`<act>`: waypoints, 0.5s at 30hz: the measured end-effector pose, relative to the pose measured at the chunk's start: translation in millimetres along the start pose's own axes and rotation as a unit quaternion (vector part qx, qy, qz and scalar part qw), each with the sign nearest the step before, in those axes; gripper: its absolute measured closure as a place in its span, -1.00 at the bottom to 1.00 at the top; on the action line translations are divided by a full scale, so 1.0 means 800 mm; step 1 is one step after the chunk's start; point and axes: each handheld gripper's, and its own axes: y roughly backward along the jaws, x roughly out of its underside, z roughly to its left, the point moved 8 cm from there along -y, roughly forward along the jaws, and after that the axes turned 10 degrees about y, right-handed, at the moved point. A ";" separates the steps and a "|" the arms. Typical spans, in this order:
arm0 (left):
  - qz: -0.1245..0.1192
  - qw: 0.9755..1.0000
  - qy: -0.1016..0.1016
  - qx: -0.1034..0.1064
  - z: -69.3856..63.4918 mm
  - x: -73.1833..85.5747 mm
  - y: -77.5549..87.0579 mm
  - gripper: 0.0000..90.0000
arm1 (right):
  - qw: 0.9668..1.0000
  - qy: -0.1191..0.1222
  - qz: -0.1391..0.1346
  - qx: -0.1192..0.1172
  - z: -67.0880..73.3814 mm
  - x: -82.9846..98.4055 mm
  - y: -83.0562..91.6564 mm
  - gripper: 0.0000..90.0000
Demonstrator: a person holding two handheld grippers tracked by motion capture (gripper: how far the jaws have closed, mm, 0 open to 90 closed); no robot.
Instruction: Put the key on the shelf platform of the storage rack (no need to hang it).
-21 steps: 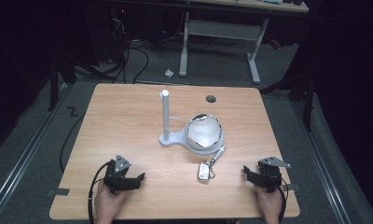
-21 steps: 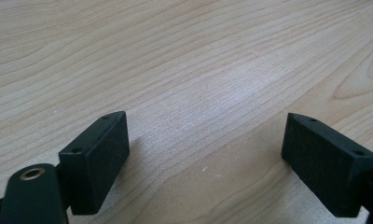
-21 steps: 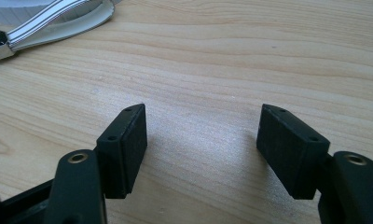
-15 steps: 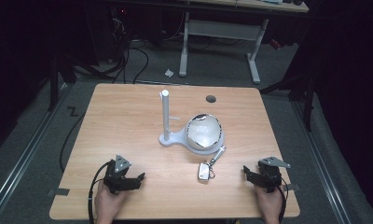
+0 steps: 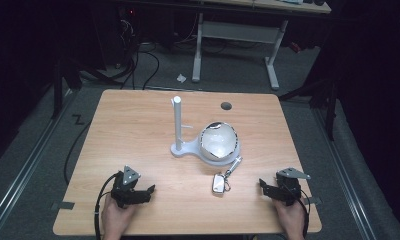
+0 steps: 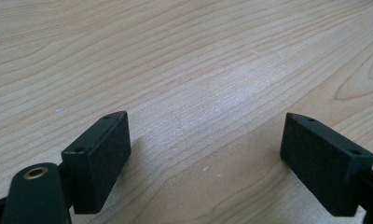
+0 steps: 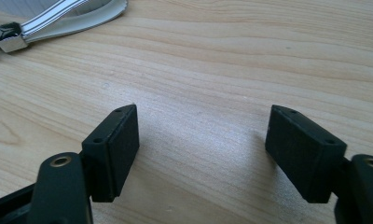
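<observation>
Status: both claws parked at the bottom of the high view, resting on the table. My left claw sits lower left, jaws wide apart, nothing between them; left gripper view confirms, bare wood only past the left claw. My right claw sits lower right, jaws likewise spread wide and empty; right gripper view agrees, right claw has clear board ahead.

Items: a white stand w/ an upright post and a short side peg sits near centre frame. A white bowl rests on the stand's base, just right of the post. A key fob on a short strap lies flat on the board below the bowl, centre-bottom, between the two claws and closer to the right one. The strap's metal end and the base rim show at the upper left of the right gripper view.

Step in hand, as I judge it: start position, nothing gripped yet.

Next move, est.: right claw goes left to the fob, comes down over the strap or ring, closes. Fob lies flat, so a low approach is needed. Likely target is the peg, though I can't confirm that
</observation>
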 end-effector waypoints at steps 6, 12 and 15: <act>-0.002 1.000 0.001 -0.001 0.000 -0.001 0.000 -0.62 | 1.000 0.001 0.000 -0.002 0.000 0.000 0.000 -0.44; -0.001 1.000 0.002 -0.002 0.001 -0.001 0.000 -0.61 | 1.000 0.000 -0.004 0.000 0.002 -0.001 0.001 -0.28; -0.001 1.000 0.004 -0.001 0.001 -0.001 0.000 -0.62 | 1.000 -0.010 -0.002 -0.009 0.003 0.000 0.006 -0.09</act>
